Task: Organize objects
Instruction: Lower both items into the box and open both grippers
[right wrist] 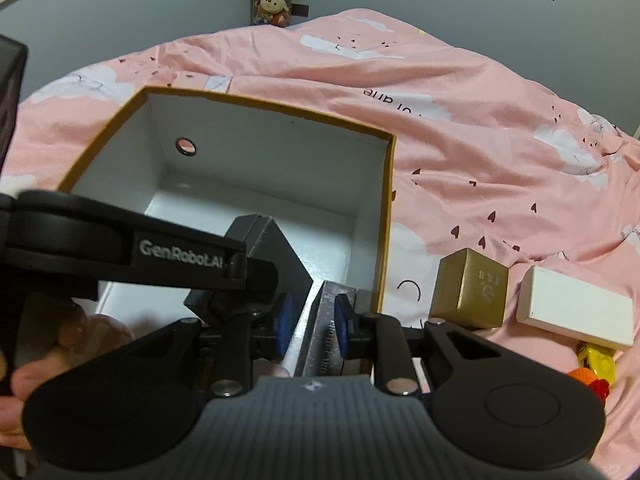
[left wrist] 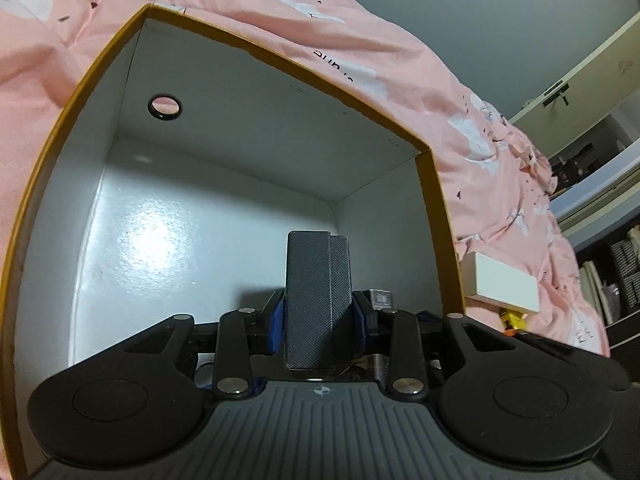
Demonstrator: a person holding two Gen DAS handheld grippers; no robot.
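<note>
My left gripper (left wrist: 319, 312) is shut on a black textured case (left wrist: 316, 280), which stands upright between the blue pads. It is low inside an open cardboard box (left wrist: 240, 120) with white walls and a mustard rim. In the right wrist view the same black case (right wrist: 276, 248) hangs inside the box (right wrist: 260, 152). My right gripper (right wrist: 314, 326) is shut on a flat silver-grey pack (right wrist: 320, 344) with print on it, at the box's near right corner, just inside the wall.
The box lies on a pink bedspread (right wrist: 480, 140). To its right lie a gold cube box (right wrist: 468, 292), a white oblong box (right wrist: 576, 312), and yellow and orange toys (right wrist: 596, 364). A round hole (right wrist: 186, 146) pierces the left wall. A person's hand (right wrist: 24, 380) shows at lower left.
</note>
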